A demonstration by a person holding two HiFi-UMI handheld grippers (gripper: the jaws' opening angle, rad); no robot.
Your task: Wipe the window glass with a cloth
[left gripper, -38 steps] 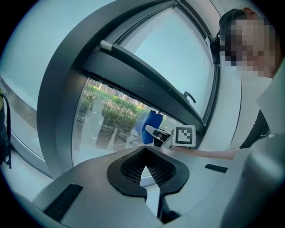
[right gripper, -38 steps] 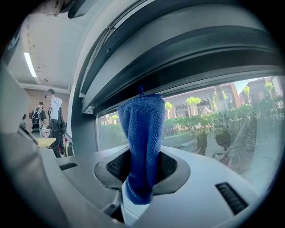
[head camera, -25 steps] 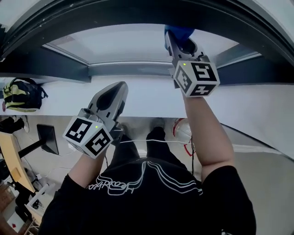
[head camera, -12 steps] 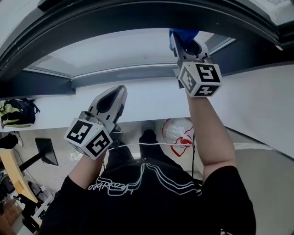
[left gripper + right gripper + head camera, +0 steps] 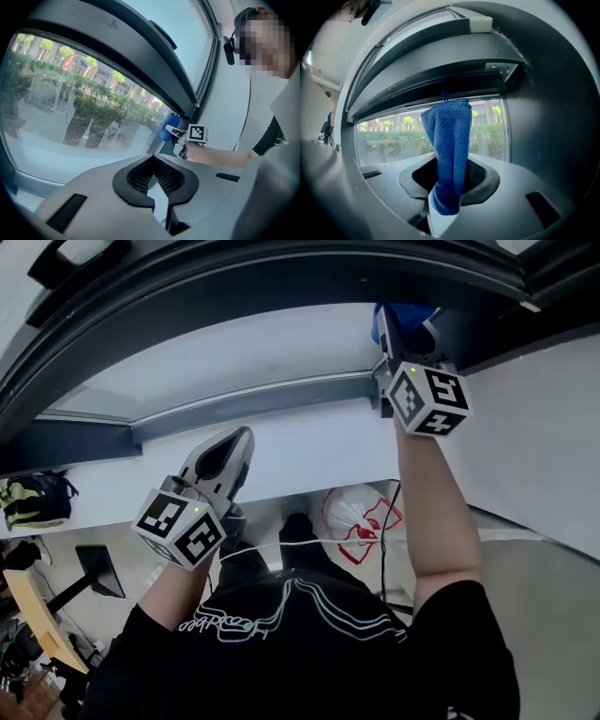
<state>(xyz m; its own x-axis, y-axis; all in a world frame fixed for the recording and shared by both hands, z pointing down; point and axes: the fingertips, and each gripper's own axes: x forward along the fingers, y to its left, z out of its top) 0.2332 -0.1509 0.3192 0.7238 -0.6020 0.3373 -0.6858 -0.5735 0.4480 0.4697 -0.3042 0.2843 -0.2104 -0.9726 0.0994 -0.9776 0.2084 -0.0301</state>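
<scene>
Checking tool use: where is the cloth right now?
The cloth is clamped in the right claw, held up at the right end of the glass beside the dark frame; top right in the head view.

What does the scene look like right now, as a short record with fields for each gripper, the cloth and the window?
right gripper: raised to the window, jaws shut on the cloth
cloth: blue, sticking up out of the jaws in front of the glass
glass: trees and buildings show through it
cloth on glass: near the pane's right edge; contact cannot be told
left gripper: shut, holding nothing, held lower by the white sill
frame: dark
</scene>
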